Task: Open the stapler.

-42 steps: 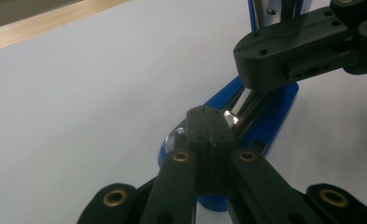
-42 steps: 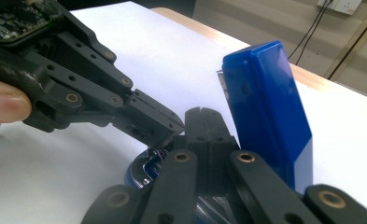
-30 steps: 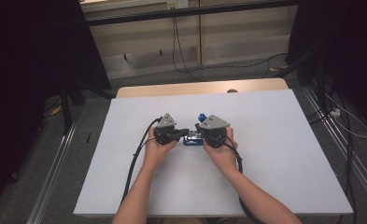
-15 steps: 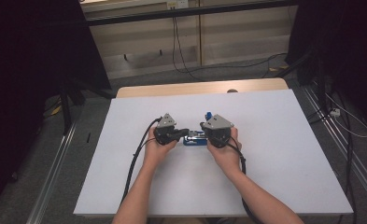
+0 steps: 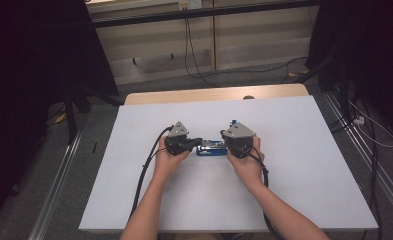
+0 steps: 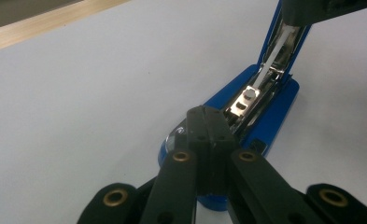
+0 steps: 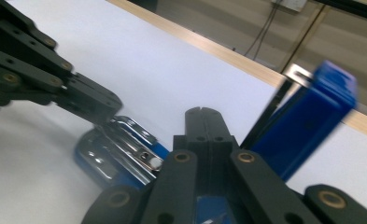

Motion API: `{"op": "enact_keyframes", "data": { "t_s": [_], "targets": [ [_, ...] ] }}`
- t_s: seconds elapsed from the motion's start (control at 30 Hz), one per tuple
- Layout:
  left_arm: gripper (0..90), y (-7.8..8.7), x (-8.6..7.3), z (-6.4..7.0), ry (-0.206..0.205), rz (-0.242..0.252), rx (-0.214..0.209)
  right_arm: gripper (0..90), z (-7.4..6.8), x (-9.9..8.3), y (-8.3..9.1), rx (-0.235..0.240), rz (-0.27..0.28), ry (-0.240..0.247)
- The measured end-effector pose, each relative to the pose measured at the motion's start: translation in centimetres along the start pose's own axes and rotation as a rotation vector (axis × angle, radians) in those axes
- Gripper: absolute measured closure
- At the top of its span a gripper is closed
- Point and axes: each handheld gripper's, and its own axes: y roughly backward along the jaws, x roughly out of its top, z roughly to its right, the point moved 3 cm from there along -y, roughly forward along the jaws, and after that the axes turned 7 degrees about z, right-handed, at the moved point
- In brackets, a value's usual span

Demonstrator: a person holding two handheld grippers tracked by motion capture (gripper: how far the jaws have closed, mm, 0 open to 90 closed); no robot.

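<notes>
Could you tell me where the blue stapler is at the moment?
In the high view, the blue metal stapler lies mid-table on the white tabletop, between the left claw and right claw.

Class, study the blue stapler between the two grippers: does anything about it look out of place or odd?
Yes. The blue stapler is not closed: its top arm is swung up, baring the metal staple channel. The left gripper, jaws shut, presses on its front end, and the right gripper is at its hinge end. No damage shows.

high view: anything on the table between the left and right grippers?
Yes: the blue metal stapler lies between the left gripper and right gripper. The left gripper view shows its blue top swung up, baring the shiny staple channel.
</notes>
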Motion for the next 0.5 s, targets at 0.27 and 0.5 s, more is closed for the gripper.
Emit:
{"op": "enact_keyframes", "data": {
  "t_s": [0.27,0.5],
  "targets": [
    [90.0,0.0,0.0,0.0,0.001,-0.003,0.001,90.0,0.5,-0.2,0.1,0.013,-0.011,-0.013],
    [90.0,0.0,0.0,0.0,0.004,0.001,-0.004,90.0,1.3,-0.6,0.3,0.005,-0.019,-0.022]
  ]
}}
